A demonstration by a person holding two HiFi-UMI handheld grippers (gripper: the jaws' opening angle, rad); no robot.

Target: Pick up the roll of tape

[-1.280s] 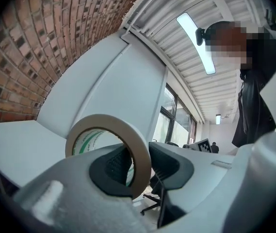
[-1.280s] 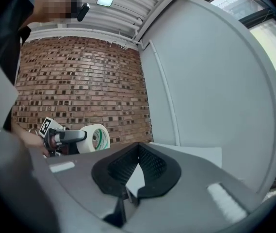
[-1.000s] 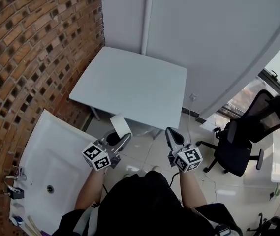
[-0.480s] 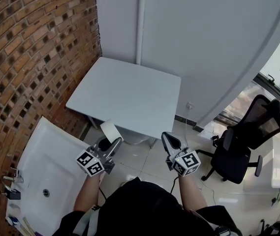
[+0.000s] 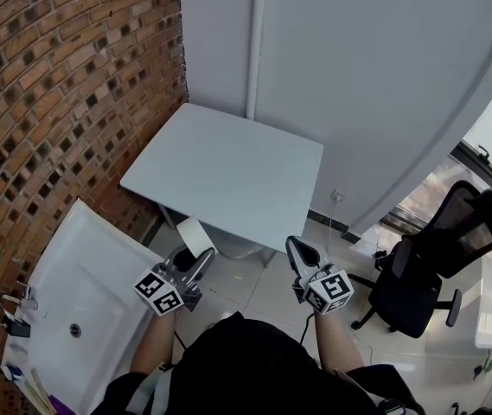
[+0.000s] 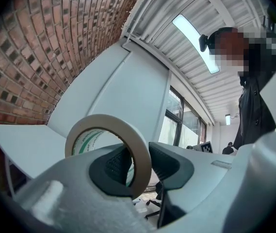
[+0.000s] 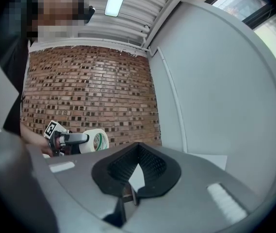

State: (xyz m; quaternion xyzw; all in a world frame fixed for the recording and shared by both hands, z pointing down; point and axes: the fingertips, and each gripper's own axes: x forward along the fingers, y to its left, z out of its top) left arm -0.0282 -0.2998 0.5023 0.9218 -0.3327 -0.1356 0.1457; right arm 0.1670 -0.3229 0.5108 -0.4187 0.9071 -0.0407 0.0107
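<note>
The roll of tape is beige with a white and green core. It hangs in the air just in front of the near edge of the pale table. My left gripper is shut on it. In the left gripper view one pad sits inside the ring and the other outside, pressing on the wall of the roll held by the left gripper. My right gripper is level beside it on the right, shut with nothing held. In the right gripper view the pads of the right gripper meet, and the roll shows at the left.
A white sink is mounted on the brick wall at the left. A black office chair stands at the right near the window. A pale wall panel rises behind the table. The person's dark clothing fills the bottom.
Both grippers stay almost where they were, in front of the table's near edge. The left keeps its hold on the roll. The head view has shifted slightly.
</note>
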